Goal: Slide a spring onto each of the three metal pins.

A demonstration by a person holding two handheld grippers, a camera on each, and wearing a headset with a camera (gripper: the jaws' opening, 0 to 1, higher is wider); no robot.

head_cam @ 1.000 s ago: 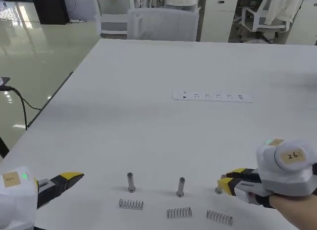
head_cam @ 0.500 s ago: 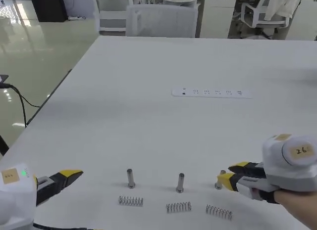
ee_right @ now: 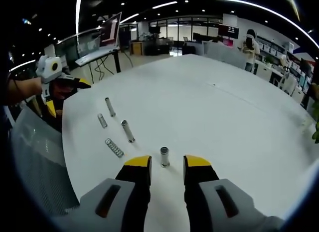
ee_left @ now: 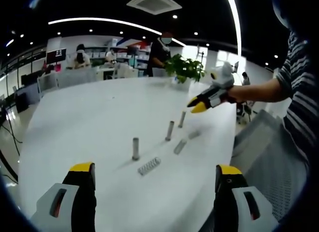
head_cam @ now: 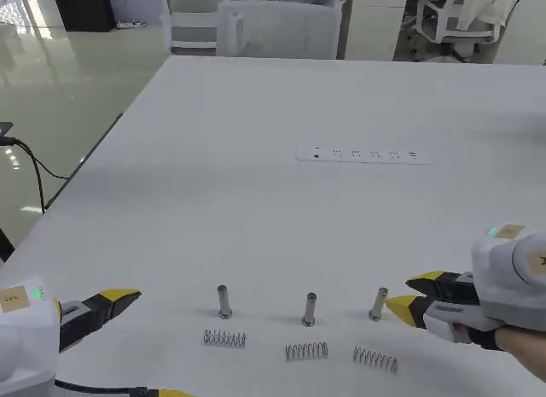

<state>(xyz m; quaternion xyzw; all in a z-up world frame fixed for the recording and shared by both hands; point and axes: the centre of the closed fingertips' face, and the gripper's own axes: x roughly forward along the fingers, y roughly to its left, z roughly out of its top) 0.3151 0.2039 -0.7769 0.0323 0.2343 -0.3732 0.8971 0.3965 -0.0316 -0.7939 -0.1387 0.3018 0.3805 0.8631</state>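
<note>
Pins: three pins (head_cam: pixel 310 309) are stood upright in a row near the front edge of the desk (head_cam: pixel 256 209) — upright, it is judged, so that a coil can be dropped over each top.
Springs: three springs (head_cam: pixel 306 351) are laid on their sides, one just in front of each pin and apart from it. The pairing seems meant to give each pin its own. None is threaded yet.
Right tongs: the right tongs (head_cam: pixel 399 294) are held low, just beside the right pin (head_cam: pixel 379 303). In the right gripper view that pin is seen just past the tips, in line with the gap. The jaws are set narrow, and nothing is gripped.
Left tongs: the left tongs (ee_left: pixel 154 168) are spread wide and empty, out to the left of the row, well apart from the left pin (head_cam: pixel 223 300).
Materials: the pins are seen as short round rods of dull grey metal, smooth-sided. The springs are fine wire coils, open-wound and light, likely to roll if nudged. The desk is white, flat and matt.
Stage: judged at the start — all three pins are bare.
</note>
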